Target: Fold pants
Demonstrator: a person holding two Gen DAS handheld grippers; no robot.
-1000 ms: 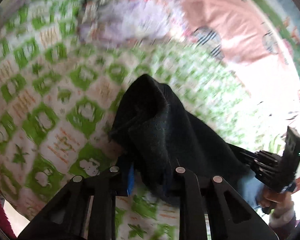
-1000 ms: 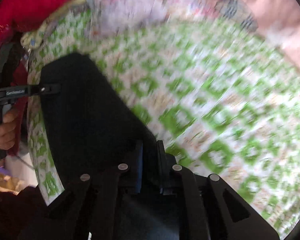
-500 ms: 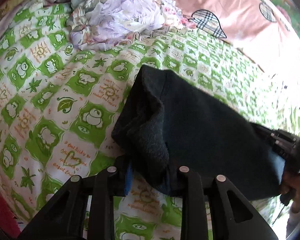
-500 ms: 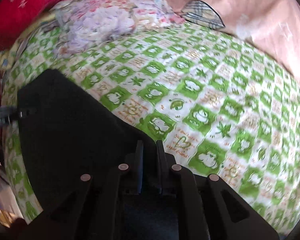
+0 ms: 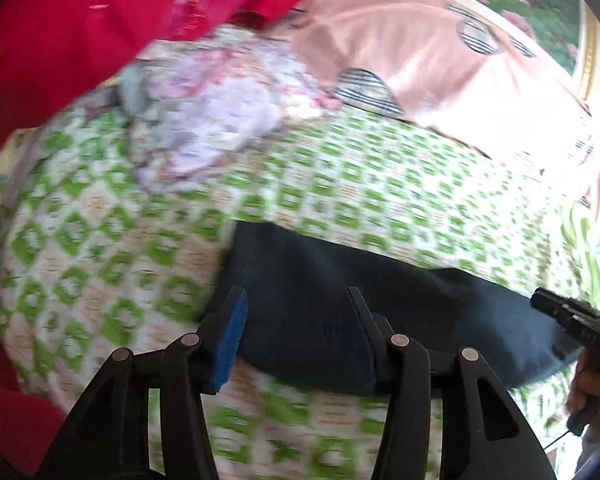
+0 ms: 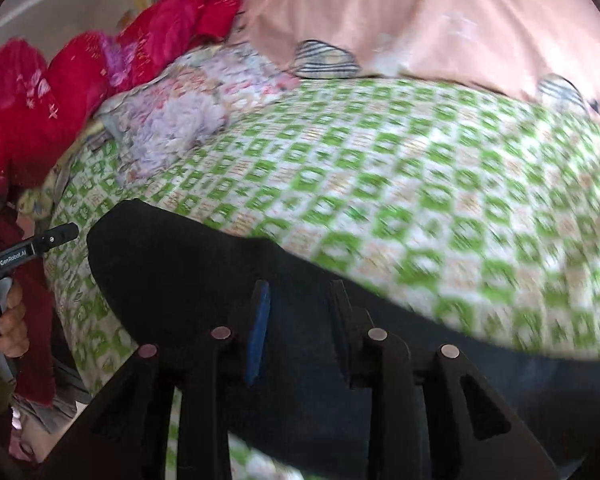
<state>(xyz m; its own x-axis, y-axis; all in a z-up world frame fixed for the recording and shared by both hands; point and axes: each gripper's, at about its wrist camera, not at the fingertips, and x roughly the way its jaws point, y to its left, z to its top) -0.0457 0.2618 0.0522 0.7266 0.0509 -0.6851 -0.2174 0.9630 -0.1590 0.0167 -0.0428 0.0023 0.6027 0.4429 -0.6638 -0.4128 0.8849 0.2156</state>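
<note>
Lying folded across the green-checked bedsheet [image 5: 380, 168], the dark pants [image 5: 312, 280] sit right at the tips of both tools, one end before each. Judging by the flat, doubled shape, a fold has just been laid down and the step in hand looks like the let-go after it.

Left gripper [image 5: 296, 304]: fingers spread wide, holding nothing, the cloth lying between and just beyond them with its near corner by the blue-padded finger [image 5: 230, 336]. Right gripper [image 6: 298, 296]: also parted and released, poised over the other end of the pants [image 6: 172, 264], the cloth running under and ahead of it. Whether either set of tips touches the fabric is hard to say through the blur.

What comes next is probably another fold or a smoothing pass. That would call for each tool to close on an edge of the top layer at its own end, pinching every layer together so the stack does not slide apart, then carrying both ends over evenly.

Counted: one pair of pants, two grippers. Further ahead of the tools lie one crumpled floral cloth [image 5: 220, 120], one red heap [image 6: 60, 88] to the left of it, and one peach sheet [image 6: 440, 28] with striped patches beyond
</note>
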